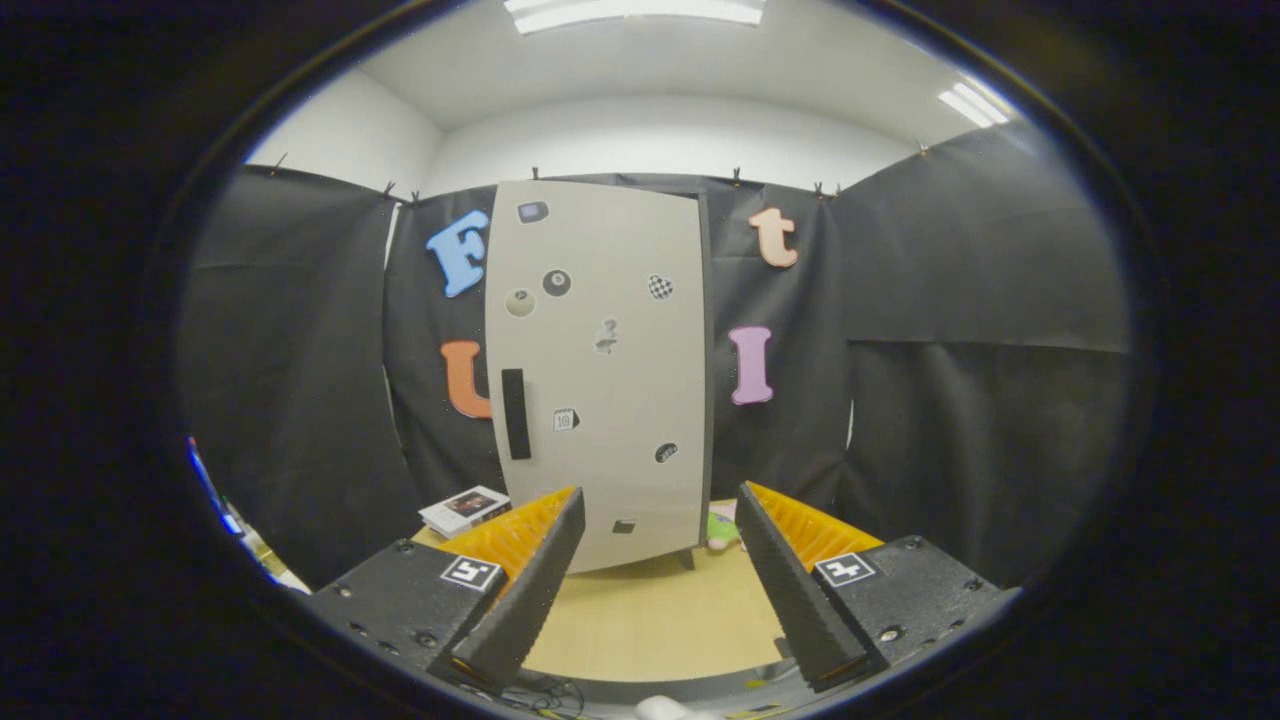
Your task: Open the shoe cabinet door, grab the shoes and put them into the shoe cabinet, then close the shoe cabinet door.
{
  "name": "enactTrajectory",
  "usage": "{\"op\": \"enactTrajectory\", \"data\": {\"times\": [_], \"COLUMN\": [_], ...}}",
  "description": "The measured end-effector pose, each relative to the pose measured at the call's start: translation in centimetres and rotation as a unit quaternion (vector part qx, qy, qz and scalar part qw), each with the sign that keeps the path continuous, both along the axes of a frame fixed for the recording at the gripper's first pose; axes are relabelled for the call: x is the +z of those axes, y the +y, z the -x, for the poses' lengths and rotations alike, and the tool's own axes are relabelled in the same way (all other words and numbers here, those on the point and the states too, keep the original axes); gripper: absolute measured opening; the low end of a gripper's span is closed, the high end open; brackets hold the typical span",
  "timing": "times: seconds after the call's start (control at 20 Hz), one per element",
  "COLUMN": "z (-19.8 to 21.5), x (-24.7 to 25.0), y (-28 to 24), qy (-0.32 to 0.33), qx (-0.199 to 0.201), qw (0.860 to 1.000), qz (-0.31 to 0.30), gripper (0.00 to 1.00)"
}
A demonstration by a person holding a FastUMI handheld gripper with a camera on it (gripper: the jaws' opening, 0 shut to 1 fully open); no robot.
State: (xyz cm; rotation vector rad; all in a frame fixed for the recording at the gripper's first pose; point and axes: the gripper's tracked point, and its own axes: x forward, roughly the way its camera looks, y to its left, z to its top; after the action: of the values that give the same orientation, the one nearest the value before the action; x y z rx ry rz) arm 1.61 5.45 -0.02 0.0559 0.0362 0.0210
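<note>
The shoe cabinet [600,370] is a tall pale box standing on the wooden table [650,610], straight ahead of my fingers. Its door is closed, with a dark vertical handle [515,413] near its left edge and several small stickers on the front. My gripper [660,500] is open, its fingers spread wide with nothing between them, still a good way short of the cabinet. Something green and pink [722,530] peeks out by the cabinet's lower right corner, partly hidden behind my right finger; I cannot tell whether it is a shoe.
A small white box [465,510] lies on the table to the left of the cabinet's base. Black cloth walls close the booth behind and on both sides. Bare wooden tabletop stretches between my fingers and the cabinet.
</note>
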Motion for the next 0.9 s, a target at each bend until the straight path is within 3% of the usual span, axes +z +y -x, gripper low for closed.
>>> {"op": "enactTrajectory", "data": {"times": [0.9], "z": [-0.1], "x": [-1.1], "y": [0.0], "qy": [0.011], "qx": [-0.015], "qw": [1.0], "qz": [-0.014], "gripper": [0.99]}}
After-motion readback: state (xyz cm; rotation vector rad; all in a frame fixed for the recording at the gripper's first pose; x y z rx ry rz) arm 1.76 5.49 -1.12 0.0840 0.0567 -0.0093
